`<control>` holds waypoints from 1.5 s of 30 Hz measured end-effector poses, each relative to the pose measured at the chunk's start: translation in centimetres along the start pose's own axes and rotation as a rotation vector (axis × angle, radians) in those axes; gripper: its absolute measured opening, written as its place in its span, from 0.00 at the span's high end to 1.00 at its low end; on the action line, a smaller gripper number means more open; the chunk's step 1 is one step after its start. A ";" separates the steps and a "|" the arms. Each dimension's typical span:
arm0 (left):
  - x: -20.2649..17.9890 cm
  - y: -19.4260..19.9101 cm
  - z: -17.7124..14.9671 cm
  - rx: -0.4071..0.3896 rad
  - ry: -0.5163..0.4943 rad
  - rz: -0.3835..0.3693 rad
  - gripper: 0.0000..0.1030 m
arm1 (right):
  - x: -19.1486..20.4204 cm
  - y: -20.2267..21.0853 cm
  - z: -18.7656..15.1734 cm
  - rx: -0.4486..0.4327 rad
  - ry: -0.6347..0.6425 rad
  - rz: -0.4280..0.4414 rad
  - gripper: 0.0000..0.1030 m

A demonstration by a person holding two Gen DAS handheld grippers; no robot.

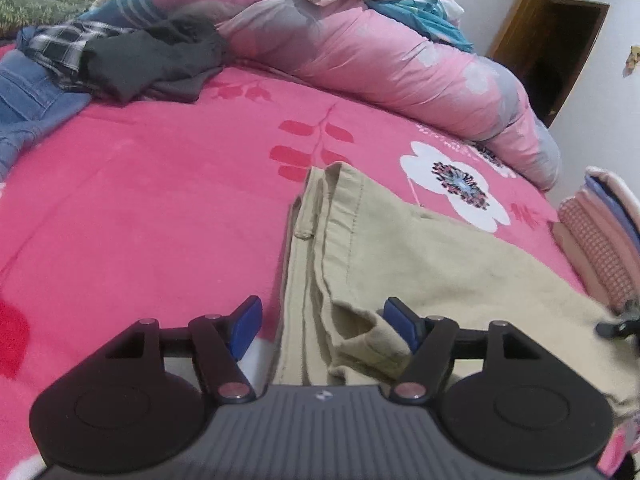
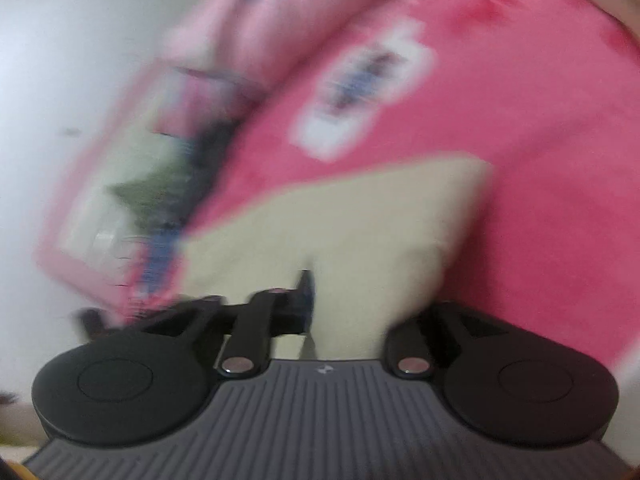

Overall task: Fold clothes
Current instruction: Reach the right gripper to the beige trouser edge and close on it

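Here, left tool (image 1: pixel 322 320) open over khaki trousers (image 1: pixel 400 260); right tool (image 2: pixel 352 300) too blurred to judge.

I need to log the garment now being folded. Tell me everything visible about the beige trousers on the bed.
The beige trousers look like plain woven cotton, with stitched seams, a belt loop and a thick hemmed band near the top edge. They lie flat in folded layers on the pink floral bedspread, with one small flap turned up between the open fingers of the left gripper. The right wrist view is too blurred to add detail.
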State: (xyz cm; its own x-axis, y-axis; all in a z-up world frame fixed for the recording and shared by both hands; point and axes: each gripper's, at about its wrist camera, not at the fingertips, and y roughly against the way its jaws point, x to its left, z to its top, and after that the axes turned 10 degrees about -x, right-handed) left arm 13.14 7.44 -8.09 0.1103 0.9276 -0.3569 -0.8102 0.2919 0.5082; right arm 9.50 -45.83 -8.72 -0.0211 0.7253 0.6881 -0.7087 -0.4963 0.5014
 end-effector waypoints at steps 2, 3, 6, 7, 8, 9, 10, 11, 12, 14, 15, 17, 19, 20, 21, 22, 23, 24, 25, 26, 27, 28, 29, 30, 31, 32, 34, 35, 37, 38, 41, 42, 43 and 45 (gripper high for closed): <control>0.6 0.6 0.0 -0.004 0.012 -0.012 0.33 | 0.1 0.3 -0.2 -0.003 -0.007 -0.079 0.53; 0.8 0.9 0.1 -0.008 0.013 -0.019 0.32 | 0.8 0.8 -0.2 -0.023 0.020 -0.109 0.49; 1.3 1.4 0.2 -0.023 0.015 -0.040 0.30 | 4.3 2.8 0.1 -0.089 0.178 -0.284 0.43; 1.4 1.5 0.3 -0.029 0.012 -0.047 0.29 | 5.7 3.4 0.3 -0.119 0.243 -0.356 0.43; 1.4 1.4 0.5 -0.036 0.004 -0.054 0.29 | 7.1 4.0 0.3 -0.156 0.310 -0.420 0.43; 1.5 1.4 0.5 -0.043 -0.003 -0.061 0.29 | 8.8 4.3 0.3 -0.198 0.382 -0.463 0.43; 1.6 1.4 0.4 -0.047 -0.007 -0.066 0.29 | 10.5 4.4 0.2 -0.235 0.450 -0.470 0.43; 1.7 1.3 0.3 -0.045 -0.008 -0.068 0.29 | 12.1 4.0 0.1 -0.259 0.505 -0.444 0.43; 1.8 1.2 0.2 -0.044 -0.008 -0.070 0.29 | 13.8 3.2 -0.1 -0.266 0.559 -0.388 0.43; 2.1 1.1 -0.1 -0.040 -0.009 -0.072 0.28 | 17.2 0.5 -0.9 -0.252 0.664 -0.250 0.45; 2.1 1.0 -0.3 -0.041 -0.012 -0.071 0.28 | 18.8 -1.2 -1.4 -0.228 0.711 -0.180 0.49; 2.0 1.0 -0.7 -0.045 -0.028 -0.064 0.28 | 21.6 -5.5 -2.6 -0.151 0.778 -0.055 0.65; 1.8 1.0 -1.1 -0.053 -0.053 -0.059 0.28 | 23.9 -10.8 -3.8 -0.051 0.792 0.046 0.81; 1.9 1.0 -1.1 -0.056 -0.055 -0.062 0.28 | 24.8 -13.1 -4.4 -0.008 0.795 0.081 0.83; 1.9 1.0 -1.2 -0.058 -0.057 -0.065 0.28 | 25.6 -15.4 -5.0 0.036 0.806 0.111 0.85; 2.0 1.0 -1.3 -0.061 -0.058 -0.069 0.28 | 26.2 -17.6 -5.6 0.079 0.820 0.136 0.85; 2.0 1.0 -1.4 -0.064 -0.060 -0.072 0.28 | 26.7 -19.9 -6.2 0.118 0.826 0.151 0.85; 2.1 1.0 -1.5 -0.066 -0.061 -0.075 0.28 | 26.9 -22.0 -6.5 0.151 0.825 0.157 0.85; 2.2 1.0 -1.5 -0.067 -0.062 -0.078 0.28 | 27.1 -24.0 -6.8 0.174 0.818 0.152 0.86; 2.3 1.0 -1.5 -0.068 -0.062 -0.081 0.29 | 26.9 -25.7 -6.7 0.180 0.793 0.140 0.87; 2.4 1.0 -1.6 -0.069 -0.063 -0.084 0.29 | 26.5 -27.4 -6.3 0.178 0.755 0.133 0.88; 2.5 1.0 -1.6 -0.070 -0.063 -0.087 0.29 | 26.3 -28.5 -5.8 0.169 0.710 0.139 0.90; 2.6 1.1 -1.6 -0.073 -0.058 -0.094 0.29 | 26.3 -29.0 -5.3 0.150 0.660 0.155 0.90; 2.7 1.1 -1.7 -0.077 -0.056 -0.100 0.29 | 26.2 -28.8 -4.8 0.120 0.620 0.155 0.89; 2.8 1.2 -1.8 -0.080 -0.051 -0.106 0.28 | 26.0 -28.4 -4.2 0.081 0.588 0.146 0.87; 2.9 1.2 -1.8 -0.082 -0.045 -0.110 0.28 | 25.9 -27.8 -3.7 0.046 0.566 0.133 0.87; 3.0 1.4 -1.8 -0.081 -0.031 -0.108 0.28 | 25.3 -25.2 -2.8 -0.017 0.562 0.098 0.86; 3.0 1.5 -1.7 -0.081 -0.024 -0.108 0.28 | 24.9 -23.5 -2.3 -0.049 0.560 0.085 0.86; 3.1 1.6 -1.6 -0.077 -0.012 -0.097 0.28 | 23.8 -19.8 -1.5 -0.114 0.554 0.062 0.85; 3.0 1.7 -1.5 -0.075 -0.007 -0.088 0.28 | 23.0 -17.7 -1.2 -0.158 0.546 0.038 0.85; 2.7 2.1 -1.3 -0.066 0.000 -0.054 0.27 | 19.1 -10.5 -0.8 -0.305 0.456 -0.052 0.77; 2.6 2.2 -1.1 -0.062 -0.002 -0.041 0.27 | 17.5 -8.0 -0.7 -0.353 0.408 -0.080 0.70; 2.4 2.3 -1.0 -0.057 -0.003 -0.028 0.26 | 15.8 -5.7 -0.7 -0.395 0.356 -0.107 0.64; 2.0 2.7 -0.6 -0.053 -0.012 -0.002 0.25 | 12.0 -1.2 -1.0 -0.469 0.240 -0.163 0.54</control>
State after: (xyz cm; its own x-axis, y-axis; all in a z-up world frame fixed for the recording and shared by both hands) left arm 10.84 9.96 -7.89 0.1184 0.9299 -0.3483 -0.8392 0.2812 0.4655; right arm 9.35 -36.06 -1.60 -0.0059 0.8909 0.4542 -0.9533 -0.1422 0.2665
